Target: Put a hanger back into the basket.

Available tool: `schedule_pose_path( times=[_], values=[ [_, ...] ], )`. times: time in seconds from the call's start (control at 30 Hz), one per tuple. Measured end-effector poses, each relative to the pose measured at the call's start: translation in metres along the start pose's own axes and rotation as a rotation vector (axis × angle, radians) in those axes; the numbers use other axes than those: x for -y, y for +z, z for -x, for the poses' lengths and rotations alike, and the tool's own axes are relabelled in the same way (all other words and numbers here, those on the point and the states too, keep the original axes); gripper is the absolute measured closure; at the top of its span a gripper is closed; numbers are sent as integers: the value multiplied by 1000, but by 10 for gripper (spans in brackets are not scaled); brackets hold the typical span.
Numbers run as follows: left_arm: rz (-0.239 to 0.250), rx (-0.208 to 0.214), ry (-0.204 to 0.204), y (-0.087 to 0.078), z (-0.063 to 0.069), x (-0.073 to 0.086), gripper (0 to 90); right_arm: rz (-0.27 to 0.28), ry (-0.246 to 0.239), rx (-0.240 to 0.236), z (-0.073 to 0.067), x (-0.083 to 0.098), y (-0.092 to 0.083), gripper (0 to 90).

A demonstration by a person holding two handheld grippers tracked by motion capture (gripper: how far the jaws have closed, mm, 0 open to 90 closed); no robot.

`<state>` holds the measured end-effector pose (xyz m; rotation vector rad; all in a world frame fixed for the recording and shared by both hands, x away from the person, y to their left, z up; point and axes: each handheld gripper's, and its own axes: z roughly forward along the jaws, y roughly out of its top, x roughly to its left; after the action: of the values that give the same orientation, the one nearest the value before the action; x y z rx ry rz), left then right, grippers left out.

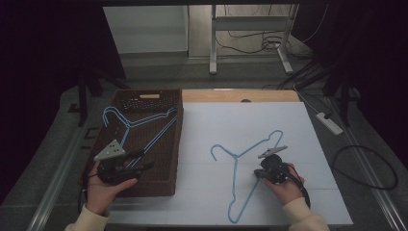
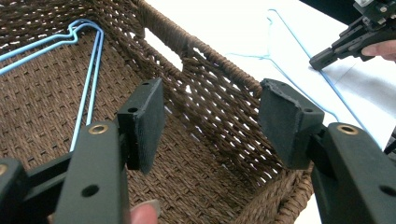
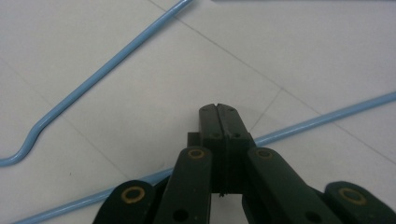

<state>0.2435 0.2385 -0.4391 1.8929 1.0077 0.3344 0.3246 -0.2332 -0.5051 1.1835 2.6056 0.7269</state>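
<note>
hanger by the right claw (image 1: 243, 173): light blue wire, plain
hangers in the basket (image 1: 137, 126): the same light blue
basket under the left claw (image 1: 159, 185): dark brown, woven weave pattern with open holes near the rim
table sheet beneath the right claw (image 1: 250, 125): white, crossed by thin grey seam lines
left claw (image 2: 210, 126): black jaws, brass-coloured rivets, grey plate on top
right claw (image 3: 219, 114): black, brass-coloured rivets, grey plate
sleeves (image 1: 298, 211): cream

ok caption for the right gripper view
Right gripper, jaws shut, over a blue wire hanger lying on the white table.
</note>
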Motion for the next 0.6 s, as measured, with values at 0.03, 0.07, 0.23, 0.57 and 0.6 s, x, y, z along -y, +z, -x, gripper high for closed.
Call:
schedule_pose_path(
  times=[0.03, 0.07, 0.23, 0.57, 0.6],
  values=[
    [0, 0, 2, 0, 0, 0, 410, 0, -2, -2, 0, 0, 0, 896],
    [0, 1, 3, 0, 1, 0, 410, 1, -4, -5, 0, -1, 0, 896],
    [-5, 3, 6, 2, 1, 0, 409, 96, -32, -17, 3, -22, -1, 712],
    [-6, 9, 8, 3, 1, 0, 409, 39, -151, -27, -1, -87, 26, 498],
    [-5, 10, 8, 3, 1, 0, 409, 0, -152, -45, -1, -96, 34, 494]
  ],
)
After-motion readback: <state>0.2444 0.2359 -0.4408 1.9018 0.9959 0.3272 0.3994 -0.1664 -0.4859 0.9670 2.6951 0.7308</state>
